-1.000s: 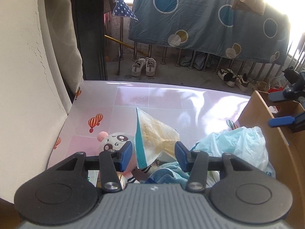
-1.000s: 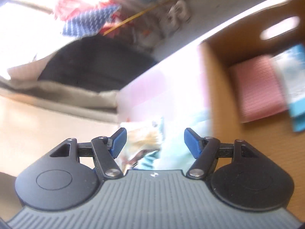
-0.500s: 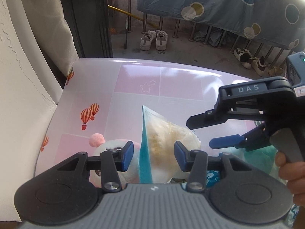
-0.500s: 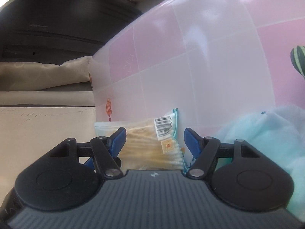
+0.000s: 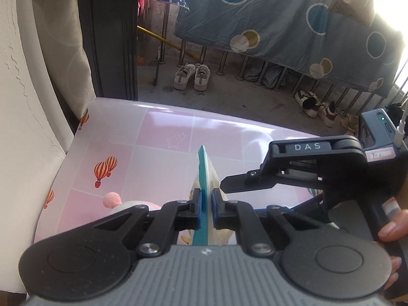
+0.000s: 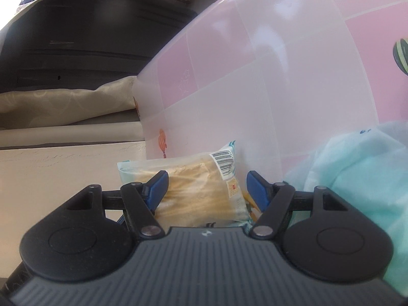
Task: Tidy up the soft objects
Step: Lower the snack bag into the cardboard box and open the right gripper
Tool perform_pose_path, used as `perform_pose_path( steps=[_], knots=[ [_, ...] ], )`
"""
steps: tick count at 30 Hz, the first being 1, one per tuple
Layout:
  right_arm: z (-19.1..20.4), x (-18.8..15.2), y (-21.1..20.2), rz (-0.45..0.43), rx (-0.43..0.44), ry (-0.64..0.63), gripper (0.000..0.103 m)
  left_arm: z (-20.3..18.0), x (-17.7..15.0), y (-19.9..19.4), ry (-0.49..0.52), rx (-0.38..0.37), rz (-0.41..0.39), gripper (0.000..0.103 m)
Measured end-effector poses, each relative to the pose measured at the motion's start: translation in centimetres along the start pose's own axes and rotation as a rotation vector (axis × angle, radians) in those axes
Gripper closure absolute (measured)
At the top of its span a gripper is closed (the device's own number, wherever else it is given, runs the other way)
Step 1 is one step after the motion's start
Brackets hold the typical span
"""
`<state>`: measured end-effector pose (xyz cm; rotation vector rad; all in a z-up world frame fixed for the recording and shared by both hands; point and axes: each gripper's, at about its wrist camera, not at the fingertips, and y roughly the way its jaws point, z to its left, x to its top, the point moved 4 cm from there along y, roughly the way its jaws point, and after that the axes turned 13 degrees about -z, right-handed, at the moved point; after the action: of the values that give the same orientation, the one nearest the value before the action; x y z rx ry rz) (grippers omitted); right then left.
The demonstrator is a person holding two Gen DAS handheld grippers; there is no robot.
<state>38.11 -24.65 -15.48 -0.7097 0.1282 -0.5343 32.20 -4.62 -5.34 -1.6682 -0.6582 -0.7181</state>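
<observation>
left wrist view: left gripper [image 5: 206, 210] pinches clear teal-edged snack bag [image 5: 205, 168] above pink tiled tabletop [image 5: 158, 137], pink-eared plush toy [image 5: 119, 202] beside. right wrist view: right gripper [image 6: 206, 187] jaws wide around bag; pale blue cloth [image 6: 357, 178] adjacent.

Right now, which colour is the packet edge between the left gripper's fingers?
Teal, seen best in the left wrist view: packet edge, left gripper.

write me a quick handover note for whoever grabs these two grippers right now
Left gripper: shut on the snack bag, pinching its teal edge so it stands upright.
Right gripper: open, fingers either side of the same bag, not gripping.
Plush toy lies on the pink table left of the bag; light blue plastic bag lies right of it.
Done: bag gripped.
Left: stow the bag, the toy, the plastic bag.
</observation>
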Motion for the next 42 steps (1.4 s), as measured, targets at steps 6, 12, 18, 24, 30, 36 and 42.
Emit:
perform_pose_path(
  steps=[6, 12, 18, 24, 30, 36, 42],
  knots=[
    [1.4, -1.1, -4.5, -0.029, 0.104, 0.007, 0.035, -2.7, 1.6, -4.0, 0.007, -0.048, -0.068, 0.096],
    [0.8, -1.1, -11.3, -0.094, 0.213, 0.055, 0.035, -7.2, 3.1, -7.9, 0.024, -0.138, -0.123, 0.096],
    [-2.2, -0.8, -21.6, -0.249, 0.284, 0.073, 0.035, -15.1, 3.4, -10.1, 0.101, -0.263, -0.152, 0.096],
    [-9.3, 0.3, -36.0, -0.493, 0.270, 0.080, 0.035, -25.0, 2.2, -9.4, 0.233, -0.368, -0.149, 0.096],
    [-18.1, 0.5, -44.9, -0.647, 0.223, 0.155, 0.035, -36.0, -0.6, -5.4, 0.418, -0.366, -0.137, 0.096],
    [-25.1, -0.5, -47.6, -0.701, 0.179, 0.211, 0.035, -45.0, -5.6, -0.7, 0.620, -0.310, -0.113, 0.082],
    [-29.0, -1.0, -47.2, -0.703, 0.161, 0.263, 0.035, -45.8, -8.4, 0.5, 0.572, -0.384, 0.010, 0.057]
  ],
)
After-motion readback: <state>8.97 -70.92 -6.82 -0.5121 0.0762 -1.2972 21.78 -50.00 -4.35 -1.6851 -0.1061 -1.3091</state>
